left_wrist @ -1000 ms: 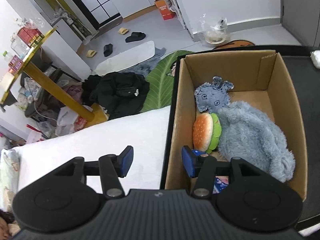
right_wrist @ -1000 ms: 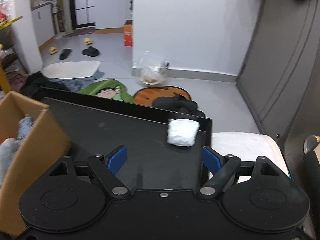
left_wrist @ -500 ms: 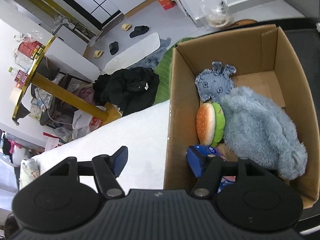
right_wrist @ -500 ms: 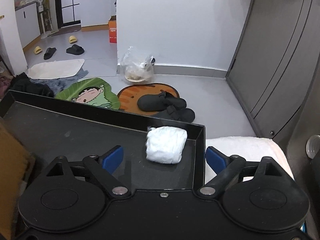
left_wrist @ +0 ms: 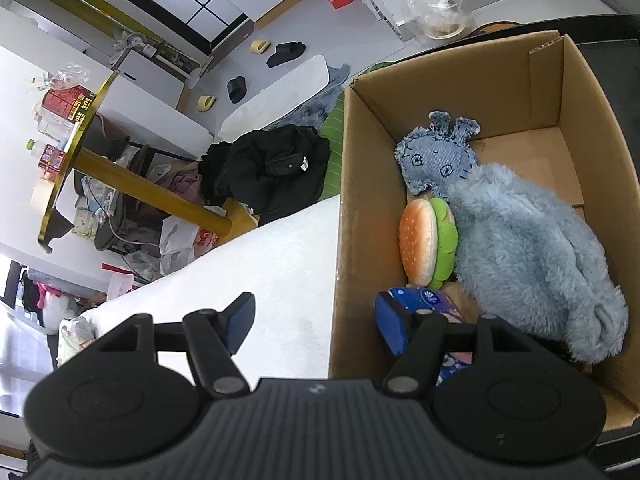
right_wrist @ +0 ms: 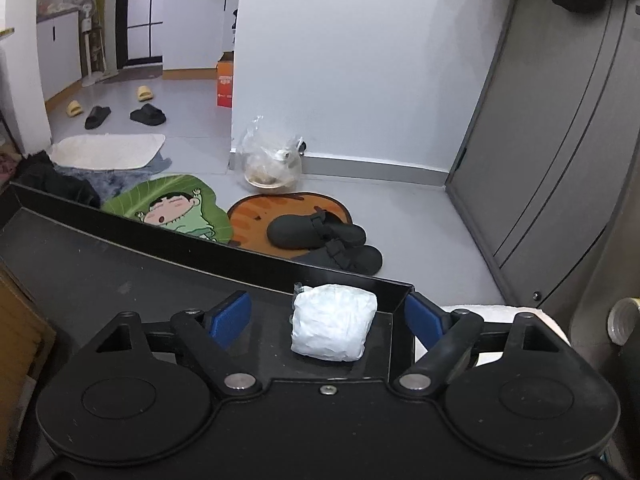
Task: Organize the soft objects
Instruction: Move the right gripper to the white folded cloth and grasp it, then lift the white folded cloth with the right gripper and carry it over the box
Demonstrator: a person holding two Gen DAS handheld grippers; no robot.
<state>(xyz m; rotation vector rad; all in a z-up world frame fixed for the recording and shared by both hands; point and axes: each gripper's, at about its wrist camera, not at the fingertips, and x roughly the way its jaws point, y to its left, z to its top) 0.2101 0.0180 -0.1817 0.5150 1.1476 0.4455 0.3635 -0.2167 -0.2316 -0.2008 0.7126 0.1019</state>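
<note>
Black tray (right_wrist: 120, 264) on the tabletop, one white pack (right_wrist: 332, 326) left in its corner.
Right claw (right_wrist: 326, 320) spread wide, the pack sitting between its fingers, untouched — looks light, squashy, crinkly, so pinch across its middle. Left claw (left_wrist: 316, 322) spread too, straddling the box (left_wrist: 340, 200) wall, holding nothing. Only the left view shows inside: tissue packet (left_wrist: 424, 298), burger (left_wrist: 428, 246), furry blue plush (left_wrist: 532, 256), denim doll (left_wrist: 436, 158).

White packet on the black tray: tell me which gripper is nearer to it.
Right. The right gripper is open with the white packet lying between its fingers. The left gripper straddles the cardboard box wall, with no packet in its view.
</note>
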